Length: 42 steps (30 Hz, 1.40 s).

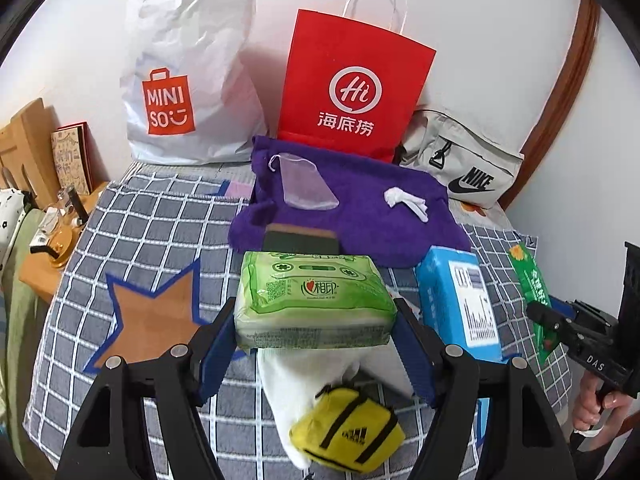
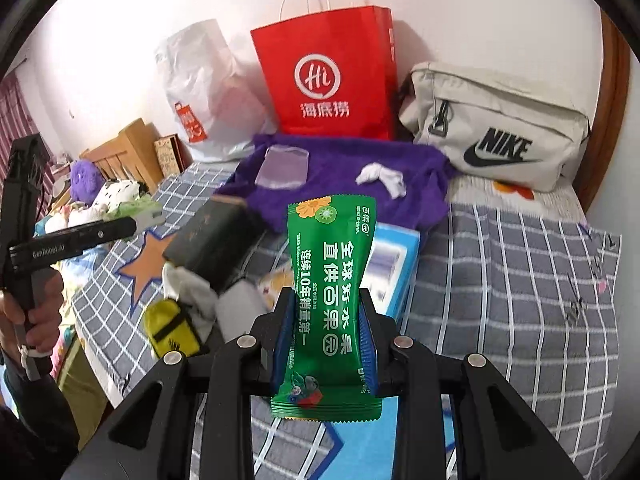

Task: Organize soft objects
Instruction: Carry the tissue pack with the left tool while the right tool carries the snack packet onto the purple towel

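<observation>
My left gripper (image 1: 316, 312) is shut on a light green tissue pack (image 1: 314, 300), held above the checked bedspread (image 1: 152, 224). My right gripper (image 2: 326, 300) is shut on a dark green wipes packet (image 2: 330, 280), pinched across its middle and lifted off the bed. In the left wrist view that packet (image 1: 532, 292) shows at the right edge with the right gripper (image 1: 548, 316). A purple towel (image 1: 352, 208) lies further back with a clear mesh pouch (image 1: 304, 184) and a white crumpled tissue (image 1: 404, 200) on it. A yellow mini bag (image 1: 348, 428) rests on a white cloth (image 1: 288, 376) below the left gripper.
Against the wall stand a white Miniso plastic bag (image 1: 188, 72), a red paper bag (image 1: 352, 84) and a beige Nike pouch (image 1: 464, 156). A blue box (image 1: 460, 304) and a dark green sponge block (image 2: 216, 244) lie on the bed. A wooden bedside shelf (image 1: 36, 152) is at left.
</observation>
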Tool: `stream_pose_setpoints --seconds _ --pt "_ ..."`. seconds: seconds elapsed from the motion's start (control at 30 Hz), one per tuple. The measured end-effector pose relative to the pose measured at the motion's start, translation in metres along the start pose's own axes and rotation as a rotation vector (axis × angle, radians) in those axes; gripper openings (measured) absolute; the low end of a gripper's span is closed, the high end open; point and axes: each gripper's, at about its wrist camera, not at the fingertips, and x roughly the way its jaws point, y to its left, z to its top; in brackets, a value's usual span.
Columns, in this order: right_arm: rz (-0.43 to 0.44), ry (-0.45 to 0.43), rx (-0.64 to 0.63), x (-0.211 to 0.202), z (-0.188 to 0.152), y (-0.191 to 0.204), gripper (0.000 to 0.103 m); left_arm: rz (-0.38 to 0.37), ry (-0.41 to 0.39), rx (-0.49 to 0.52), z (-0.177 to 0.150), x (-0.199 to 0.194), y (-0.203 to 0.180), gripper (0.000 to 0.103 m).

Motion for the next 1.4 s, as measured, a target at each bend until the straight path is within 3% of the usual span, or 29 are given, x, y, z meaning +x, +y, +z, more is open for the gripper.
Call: stream_pose_setpoints --seconds 0.67,1.4 --pt "-0.037 -0.006 0.035 0.046 0.068 -0.032 0.03 0.028 0.006 -0.014 0.058 0.043 0.005 0.072" --pt "0.0 -0.019 0.033 0.091 0.122 -0.039 0.03 0.063 0.024 0.006 0.093 0.08 0.004 0.072"
